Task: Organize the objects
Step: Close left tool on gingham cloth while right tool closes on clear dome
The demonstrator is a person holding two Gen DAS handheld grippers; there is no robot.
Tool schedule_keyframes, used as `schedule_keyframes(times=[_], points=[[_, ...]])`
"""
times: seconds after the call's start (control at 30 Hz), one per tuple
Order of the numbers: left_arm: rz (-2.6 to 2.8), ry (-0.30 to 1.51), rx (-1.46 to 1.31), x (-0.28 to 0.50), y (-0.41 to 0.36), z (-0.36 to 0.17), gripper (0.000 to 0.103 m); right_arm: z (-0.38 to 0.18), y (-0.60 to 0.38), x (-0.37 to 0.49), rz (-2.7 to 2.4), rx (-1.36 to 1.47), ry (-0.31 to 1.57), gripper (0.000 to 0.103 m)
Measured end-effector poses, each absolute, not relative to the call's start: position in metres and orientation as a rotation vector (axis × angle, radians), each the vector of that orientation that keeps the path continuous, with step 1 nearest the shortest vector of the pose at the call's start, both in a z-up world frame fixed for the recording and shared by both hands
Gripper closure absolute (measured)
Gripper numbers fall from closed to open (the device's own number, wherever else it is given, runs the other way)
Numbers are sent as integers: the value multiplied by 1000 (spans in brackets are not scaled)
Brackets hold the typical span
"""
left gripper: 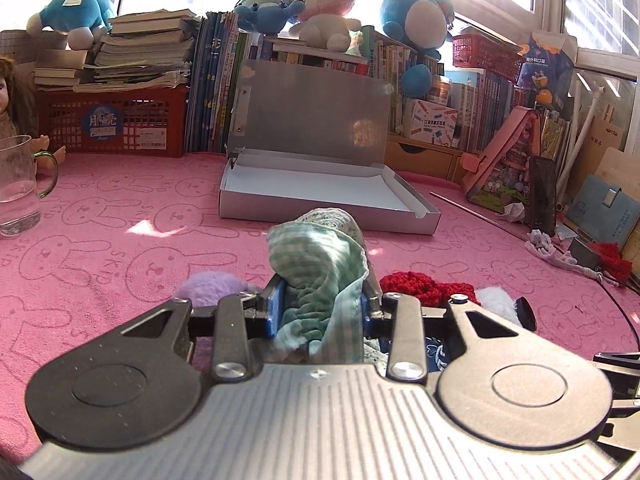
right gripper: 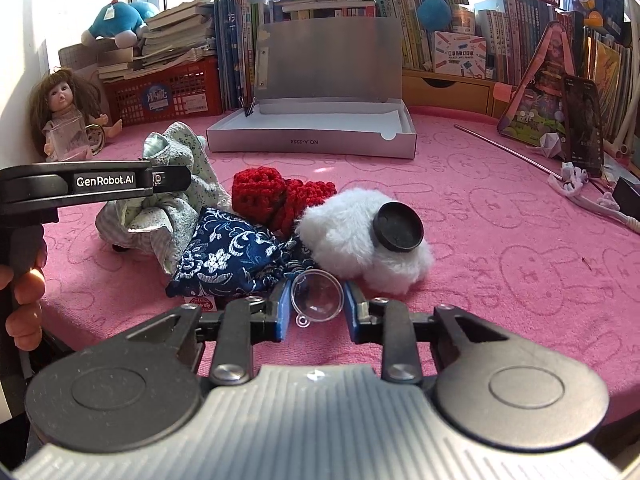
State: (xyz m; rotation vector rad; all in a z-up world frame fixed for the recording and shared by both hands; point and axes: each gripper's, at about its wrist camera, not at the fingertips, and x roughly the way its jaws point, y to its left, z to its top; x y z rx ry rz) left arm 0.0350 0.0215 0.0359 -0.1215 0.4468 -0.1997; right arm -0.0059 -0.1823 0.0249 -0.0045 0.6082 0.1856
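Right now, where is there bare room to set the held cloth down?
Free: the open box's white floor, and pink mat between box and white fluffy piece. Crowded: the pile by the red knit and blue pouch.

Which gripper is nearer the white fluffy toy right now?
Right. The right gripper sits just in front of the white fluffy toy; the left gripper is beyond the blue pouch.

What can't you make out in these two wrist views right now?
- Left wrist view: the lower end of the green checked cloth is hidden behind the left gripper.
- Right wrist view: the clear plastic dome's underside is hidden; contents unreadable.
- Right wrist view: the open silver cardboard box's floor is partly hidden by its front wall.
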Motion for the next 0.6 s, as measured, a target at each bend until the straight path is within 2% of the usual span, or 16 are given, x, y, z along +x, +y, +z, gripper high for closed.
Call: schedule_keyframes(times=[0.13,0.2,0.6], points=[[-179,480,-98,42,22,30,61,22,-184,-4,180,9,622,71],[-173,492,-89,43,21,26,52,21,-185,-3,179,11,629,71],[-186,486,-13,24,10,12,25,17,-189,-4,171,26,642,70]])
